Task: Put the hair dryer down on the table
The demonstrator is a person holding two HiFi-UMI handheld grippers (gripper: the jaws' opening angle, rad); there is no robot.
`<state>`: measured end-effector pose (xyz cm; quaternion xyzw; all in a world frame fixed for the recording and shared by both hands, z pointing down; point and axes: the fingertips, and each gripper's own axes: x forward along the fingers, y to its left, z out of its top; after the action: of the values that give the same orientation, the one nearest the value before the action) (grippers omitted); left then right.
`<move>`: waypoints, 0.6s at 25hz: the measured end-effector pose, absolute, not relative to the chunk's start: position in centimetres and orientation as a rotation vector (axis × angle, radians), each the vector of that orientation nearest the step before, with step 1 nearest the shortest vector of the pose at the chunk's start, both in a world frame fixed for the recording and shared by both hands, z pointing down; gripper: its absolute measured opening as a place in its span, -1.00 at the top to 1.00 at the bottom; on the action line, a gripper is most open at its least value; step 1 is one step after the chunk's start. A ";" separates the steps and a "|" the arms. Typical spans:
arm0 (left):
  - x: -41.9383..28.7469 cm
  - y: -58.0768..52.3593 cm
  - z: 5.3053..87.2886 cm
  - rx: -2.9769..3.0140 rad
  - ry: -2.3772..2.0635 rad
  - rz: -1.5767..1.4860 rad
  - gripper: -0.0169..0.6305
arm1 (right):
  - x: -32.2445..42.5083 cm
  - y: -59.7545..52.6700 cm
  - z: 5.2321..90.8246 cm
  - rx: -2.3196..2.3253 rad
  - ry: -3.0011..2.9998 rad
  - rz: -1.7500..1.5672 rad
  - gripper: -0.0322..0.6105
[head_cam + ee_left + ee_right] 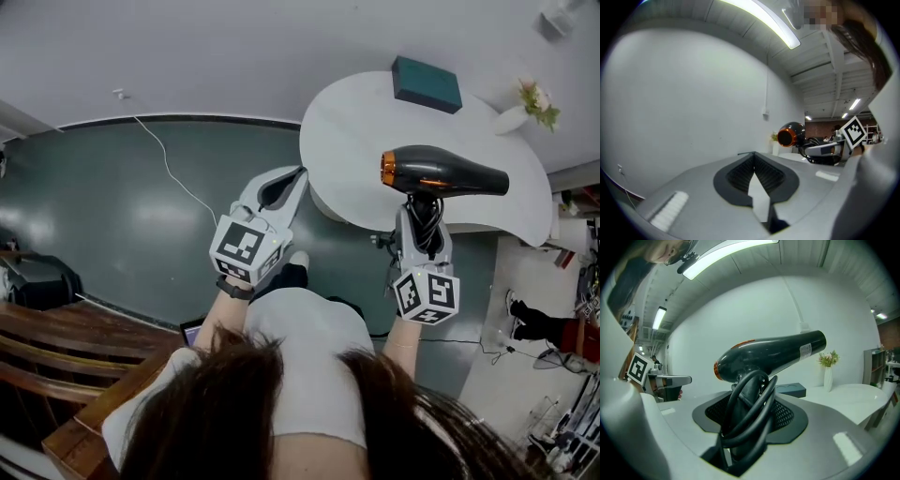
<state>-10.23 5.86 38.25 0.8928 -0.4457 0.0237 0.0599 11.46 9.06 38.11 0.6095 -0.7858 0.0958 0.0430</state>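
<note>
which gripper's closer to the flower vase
Right. The right gripper holds the hair dryer at the table's near edge, across from the vase; the left gripper is beyond the table's left side.

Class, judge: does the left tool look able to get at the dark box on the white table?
Probably yes: only bare table lies between the left tool and the box; the hair dryer is held off to the side.
</note>
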 end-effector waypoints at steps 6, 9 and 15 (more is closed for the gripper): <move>-10.3 3.6 39.6 2.687 -1.298 0.093 0.77 | 11.5 8.2 39.1 1.884 -2.338 0.331 0.24; -10.4 3.2 40.5 2.678 -1.270 0.109 0.77 | 11.7 8.1 39.7 1.902 -2.314 0.360 0.24; -10.1 2.1 41.6 2.668 -1.260 0.113 0.77 | 12.3 7.4 40.6 1.910 -2.295 0.376 0.24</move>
<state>-10.11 2.14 41.63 0.8995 -0.4250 0.0382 0.0944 12.25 7.38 40.61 0.6333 -0.7609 0.1246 0.0663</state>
